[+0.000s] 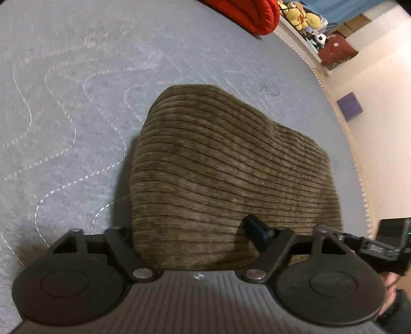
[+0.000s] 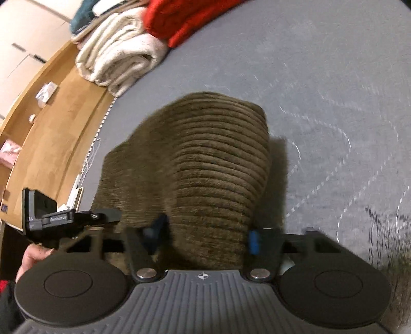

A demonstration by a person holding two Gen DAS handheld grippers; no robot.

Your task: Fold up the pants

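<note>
The brown corduroy pants [image 1: 226, 164] lie folded into a thick bundle on the grey quilted mattress [image 1: 64, 115]. My left gripper [image 1: 190, 244] is open, its jaws spread wide around the bundle's near end; only the right fingertip [image 1: 257, 231] shows, the left one is hidden under the cloth. In the right wrist view the pants [image 2: 210, 167] fill the middle. My right gripper [image 2: 205, 236] is open too, with its blue-padded fingers [image 2: 253, 240] on either side of the bundle's near end. Each gripper shows at the edge of the other's view.
A red blanket [image 1: 246, 15] and a folded cream blanket [image 2: 120, 48] lie at the mattress's far end. Plush toys [image 1: 303, 15] sit on a ledge. A wooden floor [image 2: 56, 133] runs along the mattress edge.
</note>
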